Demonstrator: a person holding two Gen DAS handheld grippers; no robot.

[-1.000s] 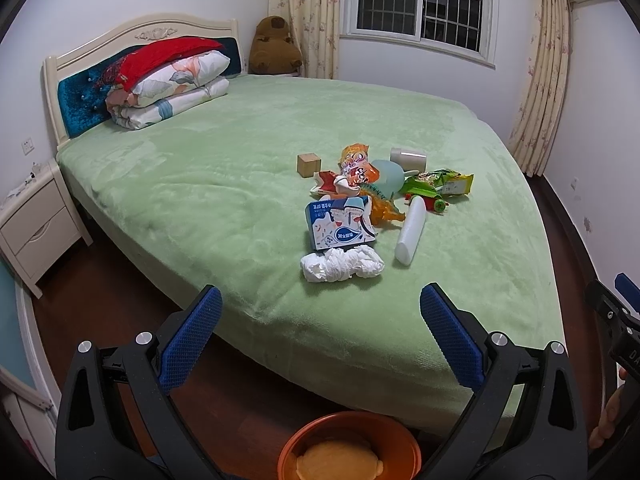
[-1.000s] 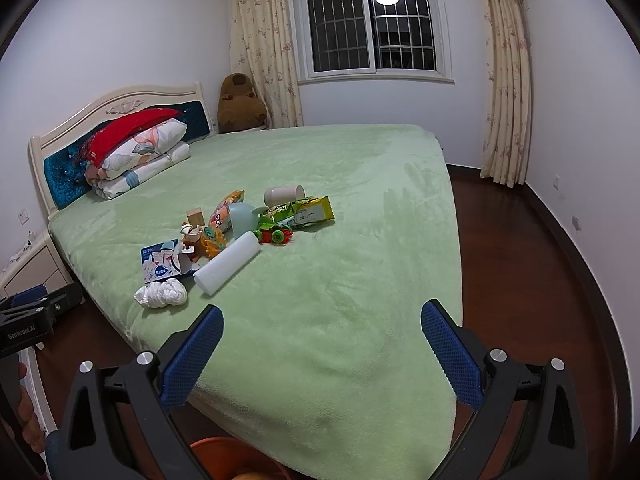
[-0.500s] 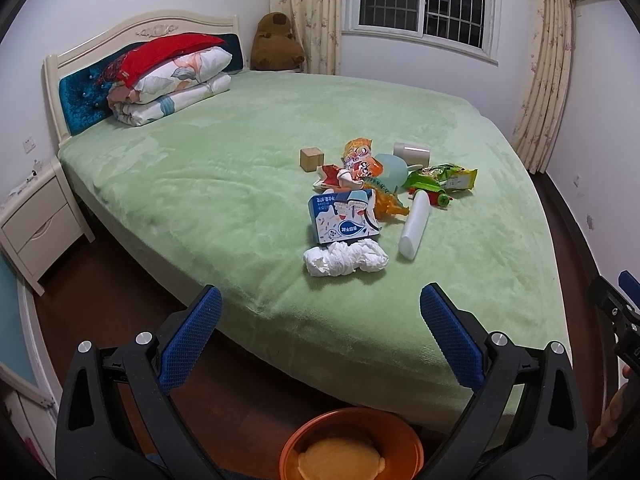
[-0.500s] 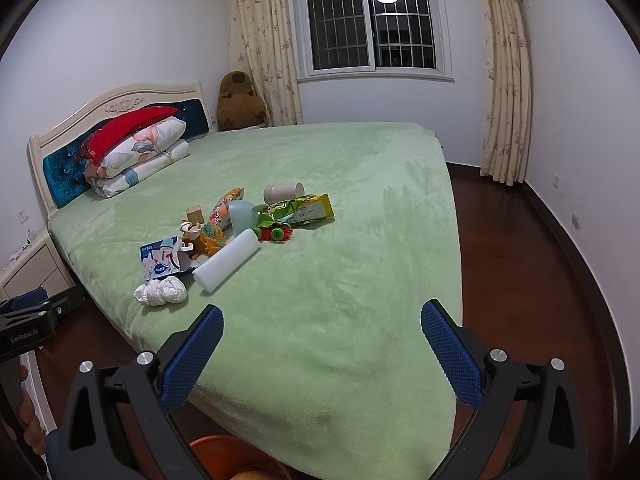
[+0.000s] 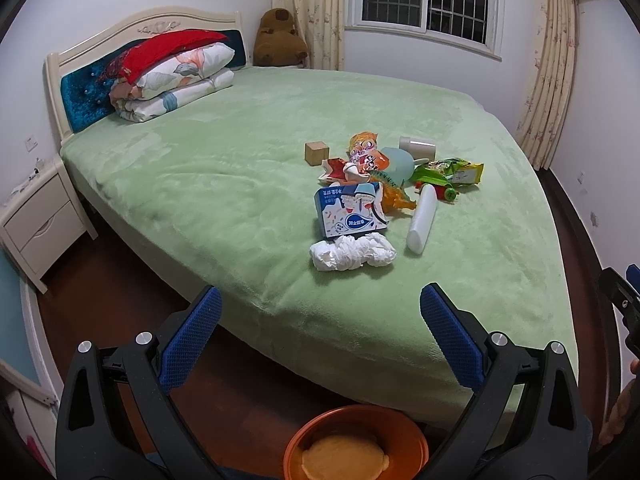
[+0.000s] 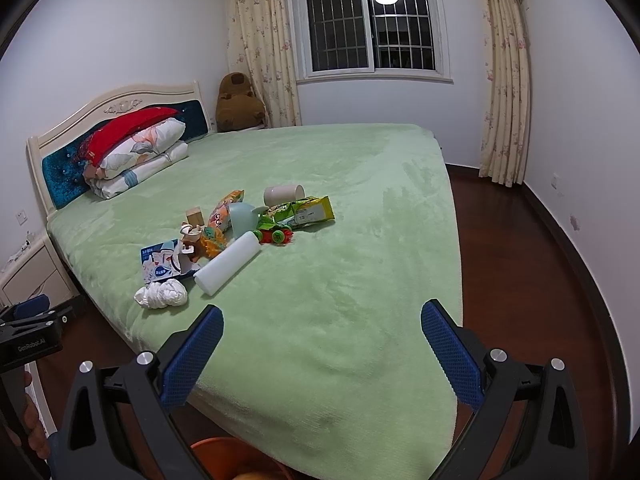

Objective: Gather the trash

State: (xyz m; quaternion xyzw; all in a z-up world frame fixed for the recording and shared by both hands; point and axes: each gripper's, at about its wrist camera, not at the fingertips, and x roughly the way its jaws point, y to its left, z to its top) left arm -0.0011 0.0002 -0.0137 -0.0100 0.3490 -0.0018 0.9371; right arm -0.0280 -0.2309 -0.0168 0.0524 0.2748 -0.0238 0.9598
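Trash pile [image 5: 380, 192] lies mid-bed [image 5: 224, 184]: crumpled tissue [image 5: 352, 254], tissue pack [image 5: 350, 210], snack wrappers. My left claw [image 5: 320, 340] and right claw [image 6: 322, 350] spread wide, empty, before bed edge; orange bin [image 5: 356, 440] below.

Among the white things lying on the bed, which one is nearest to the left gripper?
The crumpled white tissue wad, at the pile's near edge. The white cylinder lies farther back, to its right.
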